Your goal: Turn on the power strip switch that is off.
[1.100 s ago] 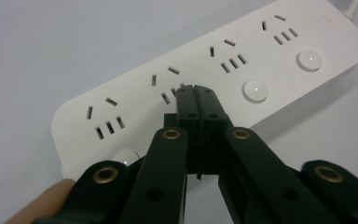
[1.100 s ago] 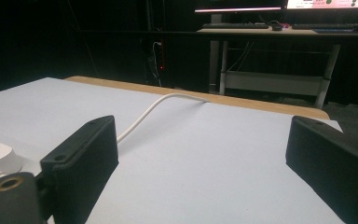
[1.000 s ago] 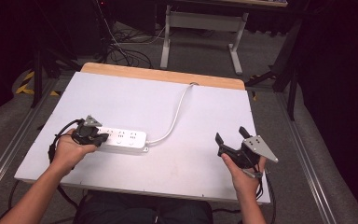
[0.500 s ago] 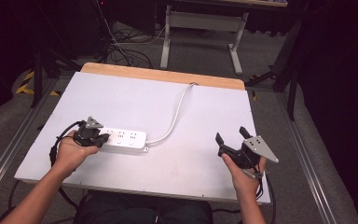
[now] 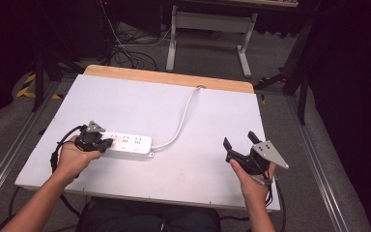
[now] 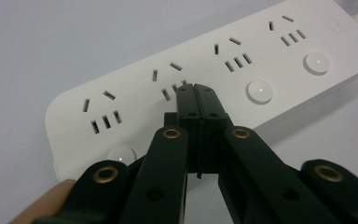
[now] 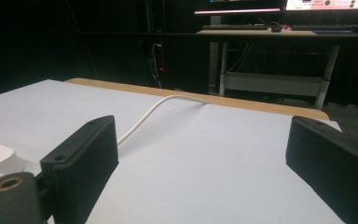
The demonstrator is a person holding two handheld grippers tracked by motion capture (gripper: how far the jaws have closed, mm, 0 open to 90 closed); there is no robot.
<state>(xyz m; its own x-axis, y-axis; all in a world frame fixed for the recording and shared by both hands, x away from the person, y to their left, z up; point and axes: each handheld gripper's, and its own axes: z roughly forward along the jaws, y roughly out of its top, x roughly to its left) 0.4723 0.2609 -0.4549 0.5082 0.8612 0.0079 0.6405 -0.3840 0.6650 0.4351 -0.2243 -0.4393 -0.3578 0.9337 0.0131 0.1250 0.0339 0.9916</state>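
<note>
A white power strip [image 5: 128,144] with several sockets and round buttons lies on the white table top [image 5: 183,169], left of centre. My left gripper [image 5: 107,143] is at the strip's left end. In the left gripper view its jaws are pressed together with nothing between them, and the gripper [image 6: 196,91] points down at the strip [image 6: 261,51] beside the second socket. I cannot tell whether the tips touch it. My right gripper [image 5: 239,139] is held above the table's near right part, jaws wide apart and empty, and in its own view the gripper [image 7: 205,149] faces the table's far edge.
The strip's white cable [image 5: 181,121] curves to the far edge and drops over the wooden rim [image 5: 169,77]. It also crosses the right gripper view as a white cable [image 7: 144,116]. A metal-framed desk [image 5: 207,24] stands beyond the table, on a dark floor with loose cables.
</note>
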